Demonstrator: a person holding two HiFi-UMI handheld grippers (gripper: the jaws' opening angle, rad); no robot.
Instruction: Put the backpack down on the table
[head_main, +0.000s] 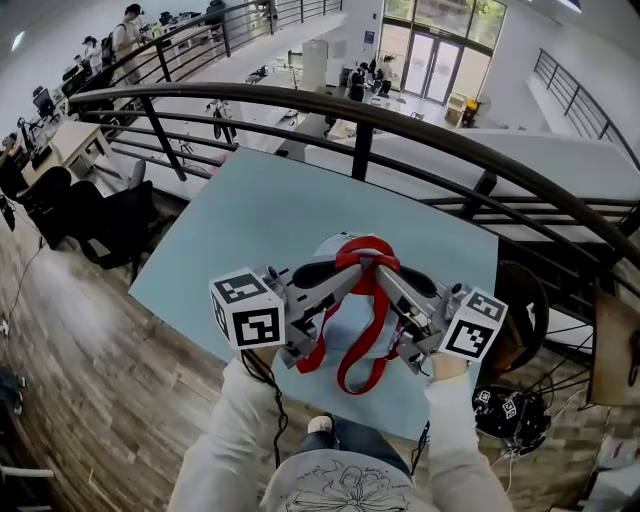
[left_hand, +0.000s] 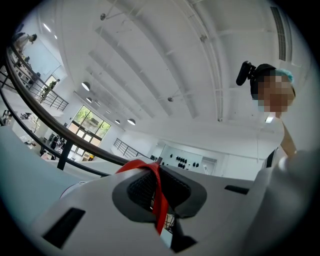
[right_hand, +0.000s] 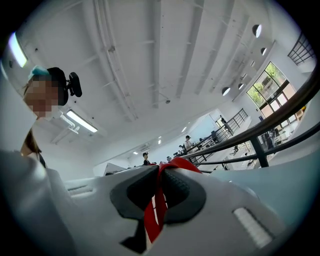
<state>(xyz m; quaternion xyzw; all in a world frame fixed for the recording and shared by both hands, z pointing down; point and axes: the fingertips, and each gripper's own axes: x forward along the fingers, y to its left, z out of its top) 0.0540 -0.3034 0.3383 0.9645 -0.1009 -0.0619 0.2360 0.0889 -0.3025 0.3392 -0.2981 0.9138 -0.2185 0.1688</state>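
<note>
As we stand at the near edge of the table (head_main: 250, 210), our left gripper (head_main: 352, 278) and right gripper (head_main: 384, 276) both clamp the red strap (head_main: 368, 254) (backpack (head_main: 333, 245) just below them).

The backpack (head_main: 330, 245) is above the table (head_main: 250, 210), railing (head_main: 362, 118) behind.

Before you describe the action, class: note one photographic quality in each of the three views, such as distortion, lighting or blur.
Head view: the wide lens bows the railing into an arc, and the light is even. Left gripper view: dark rounded corners, and the red strap close to the lens looks soft. Right gripper view: the ceiling strip light glares white.
</note>
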